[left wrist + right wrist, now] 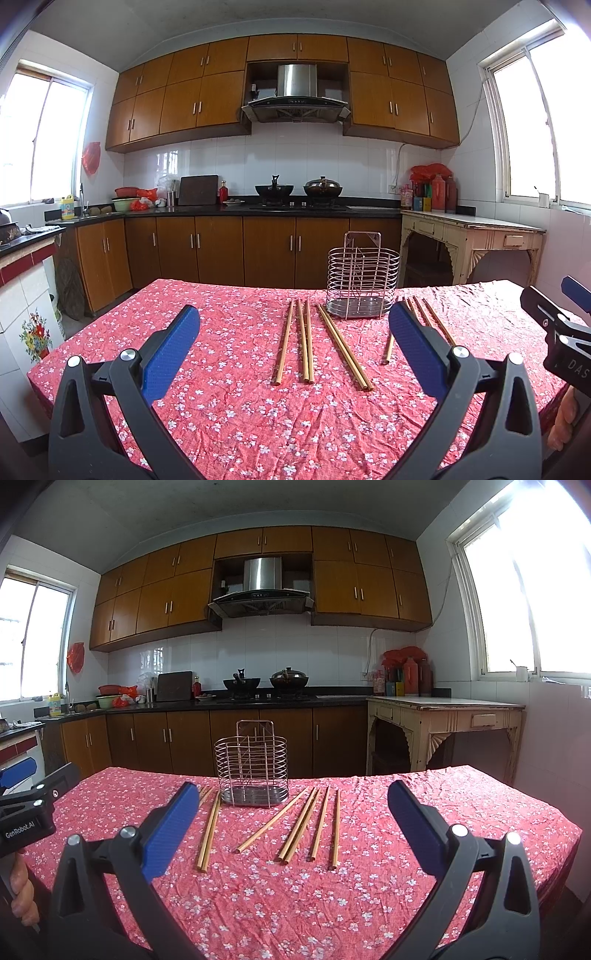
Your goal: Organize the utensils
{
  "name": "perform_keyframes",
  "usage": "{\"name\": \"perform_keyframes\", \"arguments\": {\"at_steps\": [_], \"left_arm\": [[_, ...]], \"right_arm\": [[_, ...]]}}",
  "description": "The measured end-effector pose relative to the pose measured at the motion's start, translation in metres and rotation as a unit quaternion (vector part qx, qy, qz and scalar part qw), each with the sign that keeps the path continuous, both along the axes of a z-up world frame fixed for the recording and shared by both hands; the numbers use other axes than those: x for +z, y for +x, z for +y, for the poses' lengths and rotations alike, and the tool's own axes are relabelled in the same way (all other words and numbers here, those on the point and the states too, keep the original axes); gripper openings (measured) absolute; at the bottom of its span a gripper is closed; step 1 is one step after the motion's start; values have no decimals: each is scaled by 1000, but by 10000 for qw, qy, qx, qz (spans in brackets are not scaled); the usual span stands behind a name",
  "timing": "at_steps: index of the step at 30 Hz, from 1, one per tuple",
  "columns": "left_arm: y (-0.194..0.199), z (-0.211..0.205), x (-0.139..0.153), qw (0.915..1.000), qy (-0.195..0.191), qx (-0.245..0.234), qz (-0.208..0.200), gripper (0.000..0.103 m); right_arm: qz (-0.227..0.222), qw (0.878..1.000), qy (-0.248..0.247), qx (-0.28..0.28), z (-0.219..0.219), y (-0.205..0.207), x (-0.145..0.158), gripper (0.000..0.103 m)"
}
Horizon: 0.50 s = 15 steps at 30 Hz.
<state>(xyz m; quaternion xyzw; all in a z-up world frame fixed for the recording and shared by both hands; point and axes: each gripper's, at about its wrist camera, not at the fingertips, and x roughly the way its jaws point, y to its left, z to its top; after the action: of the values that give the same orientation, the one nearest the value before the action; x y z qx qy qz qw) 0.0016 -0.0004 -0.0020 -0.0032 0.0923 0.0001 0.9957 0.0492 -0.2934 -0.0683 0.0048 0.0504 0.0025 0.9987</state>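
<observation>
Several wooden chopsticks (306, 341) (301, 825) lie loose on the table, spread out in front of a wire utensil holder (363, 281) (252, 766) that stands upright and empty near the far edge. My left gripper (293, 326) hovers open over the near table, short of the chopsticks. My right gripper (290, 803) is open too, with nothing between its blue pads (413, 825). Some chopsticks (439, 325) lie behind the left gripper's right finger, partly hidden. The left gripper shows at the left edge of the right wrist view, held by a hand (22, 897).
A red floral cloth (229, 406) (369, 904) covers the table. Behind it run brown cabinets and a black counter (258, 210) with two woks on a stove. A pale side table (443, 716) stands at the right under a window.
</observation>
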Motion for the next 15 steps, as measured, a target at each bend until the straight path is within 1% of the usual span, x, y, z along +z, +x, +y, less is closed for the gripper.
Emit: {"name": "perform_keyframes", "arguments": {"at_steps": [15], "left_arm": [[1, 0, -1, 10000, -6, 6, 17, 101]], "right_arm": [[37, 10000, 22, 2, -4, 3, -5, 99]]}}
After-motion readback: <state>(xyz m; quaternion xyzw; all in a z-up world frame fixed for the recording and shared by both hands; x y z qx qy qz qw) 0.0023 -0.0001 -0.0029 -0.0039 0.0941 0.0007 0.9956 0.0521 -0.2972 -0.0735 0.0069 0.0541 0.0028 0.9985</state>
